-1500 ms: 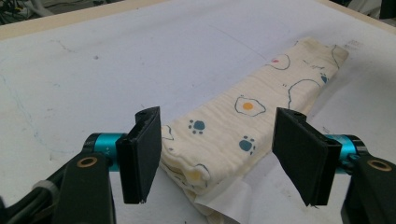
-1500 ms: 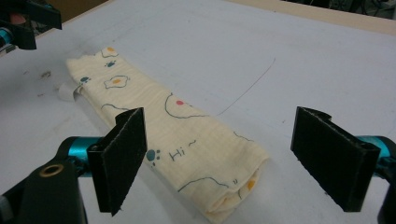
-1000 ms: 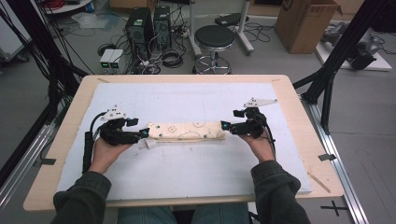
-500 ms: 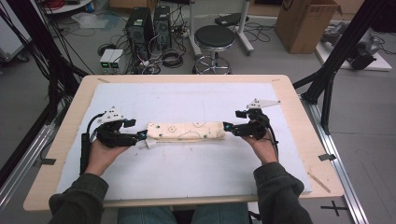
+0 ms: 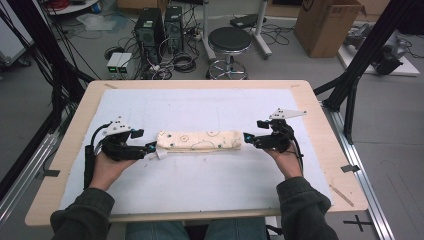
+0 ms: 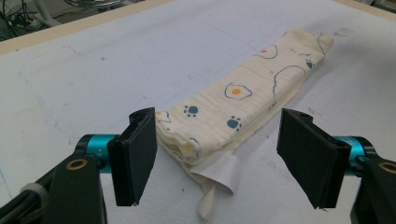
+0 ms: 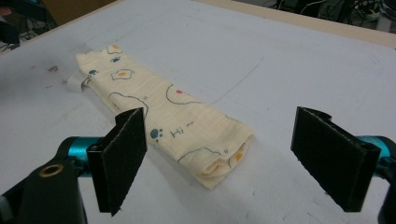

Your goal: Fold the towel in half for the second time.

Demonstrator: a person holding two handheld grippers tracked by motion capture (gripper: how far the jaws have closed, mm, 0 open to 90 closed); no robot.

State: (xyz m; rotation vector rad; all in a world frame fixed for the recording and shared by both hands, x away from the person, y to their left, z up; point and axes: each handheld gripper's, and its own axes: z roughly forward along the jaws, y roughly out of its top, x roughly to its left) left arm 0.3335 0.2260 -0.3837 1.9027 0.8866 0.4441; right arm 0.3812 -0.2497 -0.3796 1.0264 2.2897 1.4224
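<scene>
Cloth [image 5: 199, 140], folded into a long narrow bundle, lies flat in the middle of the high view, running left to right across the white sheet [image 5: 200, 107] that covers the counter [image 5: 320, 107]. It's cream muslin, printed with fried eggs, paw prints and looping blue outlines, and the left gripper view picks up a white label [image 6: 219, 171] and a small loop poking out from under its near end. Left hand-held gripper [image 5: 148, 148] sits at the cloth's left end, jaws spread wide, the bundle's end lying between them and no pad touching it. Right hand-held gripper [image 5: 248, 138] sits just off the right end, jaws also released and apart, the folded end [image 7: 224, 163] lying between them, free of both pads. Each gripper is held by a hand coming up from the bottom of the frame in dark sleeves. Beyond the counter, upper centre, stand a round black stool [image 5: 229, 40] and computer towers [image 5: 159, 25].
</scene>
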